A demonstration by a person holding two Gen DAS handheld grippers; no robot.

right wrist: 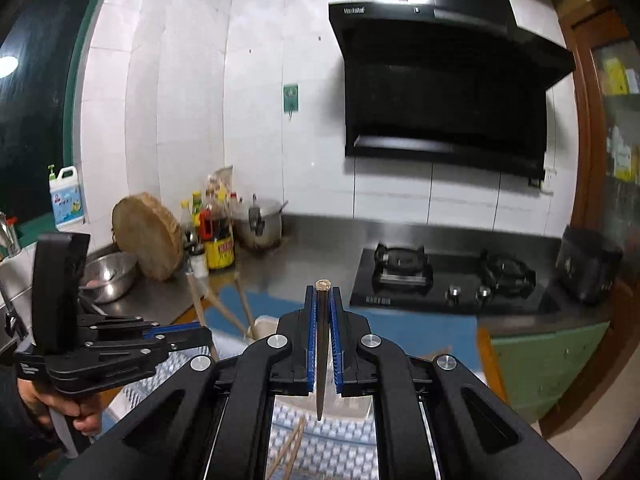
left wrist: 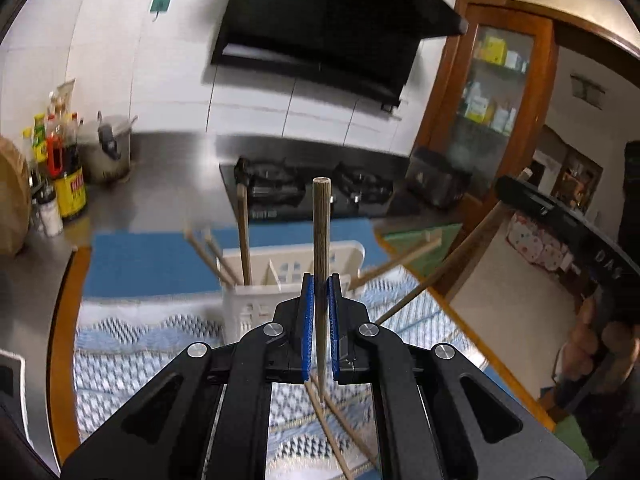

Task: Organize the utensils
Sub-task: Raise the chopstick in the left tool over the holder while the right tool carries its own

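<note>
My left gripper (left wrist: 321,280) is shut on a grey-brown chopstick (left wrist: 321,232) that stands upright between the blue pads. Behind it is a white plastic utensil basket (left wrist: 256,292) with several wooden chopsticks (left wrist: 243,236) leaning in it. My right gripper (right wrist: 322,290) is shut on a dark chopstick (right wrist: 322,352), also upright. Its stick shows in the left wrist view as a slanting chopstick (left wrist: 440,272). Loose chopsticks (left wrist: 340,440) lie on the patterned cloth (left wrist: 140,344) below both grippers. In the right wrist view the left gripper (right wrist: 204,334) sits at the left, held by a hand (right wrist: 80,412).
A black gas stove (right wrist: 440,280) and range hood (right wrist: 440,92) are ahead on the steel counter (right wrist: 312,256). Sauce bottles (right wrist: 212,232), a pot (right wrist: 260,224), a round wooden board (right wrist: 148,236) and a steel bowl (right wrist: 108,276) stand at the left. A blue mat (left wrist: 152,264) lies under the basket.
</note>
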